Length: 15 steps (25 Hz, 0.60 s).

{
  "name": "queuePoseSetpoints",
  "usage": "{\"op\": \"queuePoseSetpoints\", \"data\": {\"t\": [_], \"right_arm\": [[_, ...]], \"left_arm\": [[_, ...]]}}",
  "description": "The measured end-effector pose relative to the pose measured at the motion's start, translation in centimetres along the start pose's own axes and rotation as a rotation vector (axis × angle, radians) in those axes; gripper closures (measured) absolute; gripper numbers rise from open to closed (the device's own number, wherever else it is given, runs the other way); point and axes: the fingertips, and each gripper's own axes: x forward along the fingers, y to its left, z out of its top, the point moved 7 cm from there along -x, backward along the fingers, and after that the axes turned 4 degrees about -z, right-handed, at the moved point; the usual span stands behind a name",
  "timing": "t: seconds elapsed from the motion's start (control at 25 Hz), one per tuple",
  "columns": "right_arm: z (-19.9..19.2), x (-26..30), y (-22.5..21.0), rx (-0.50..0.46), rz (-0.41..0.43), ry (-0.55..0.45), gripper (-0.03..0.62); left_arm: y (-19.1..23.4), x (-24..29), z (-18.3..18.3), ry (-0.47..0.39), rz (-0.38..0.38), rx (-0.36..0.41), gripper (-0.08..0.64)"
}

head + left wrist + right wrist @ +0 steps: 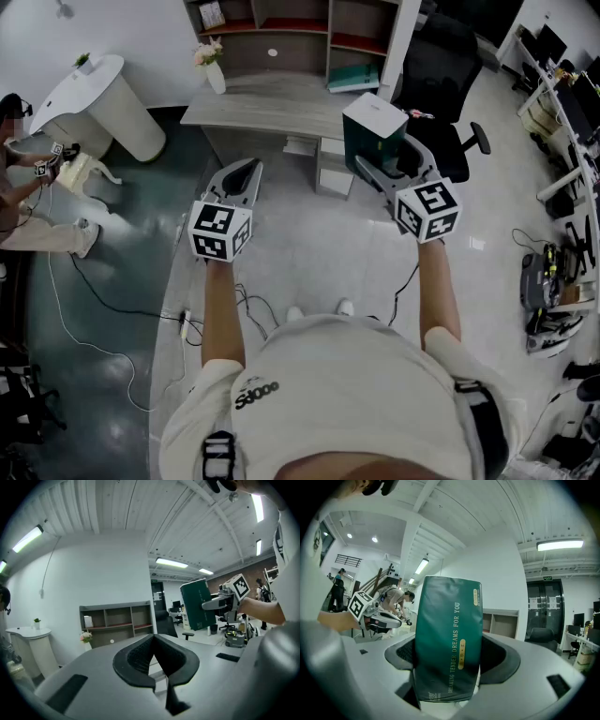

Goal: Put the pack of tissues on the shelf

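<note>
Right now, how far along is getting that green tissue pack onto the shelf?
Done: the dark green soft-plastic tissue pack is picked up, clamped upright in the right gripper. In hand: the carry, with the grey open shelf unit across the floor by a grey desk. Left: setting it on that shelf.

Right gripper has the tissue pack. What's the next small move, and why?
Probably carry the right gripper forward toward the shelf. Its jaws are clamped on the green tissue pack, held upright, and the shelf sits beyond the desk, with open floor between the person and that desk. The left gripper is shut and empty, so nothing else needs handling first.
</note>
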Motion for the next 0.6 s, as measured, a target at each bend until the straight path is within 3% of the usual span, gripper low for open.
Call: {"op": "queuePoseSetpoints", "data": {"t": [0.36,0.6], "right_arm": [[0.2,0.5,0.7,0.032,-0.012,-0.025,0.227],[1.9,3.1,2.4,0.029,-0.04,-0.049,0.227]], "left_arm": [[1.7,-0.2,0.4,-0.02,0.012,0.025,0.543],[5.0,-0.8,0.5,-0.037,-0.014,0.058,0.543]]}}
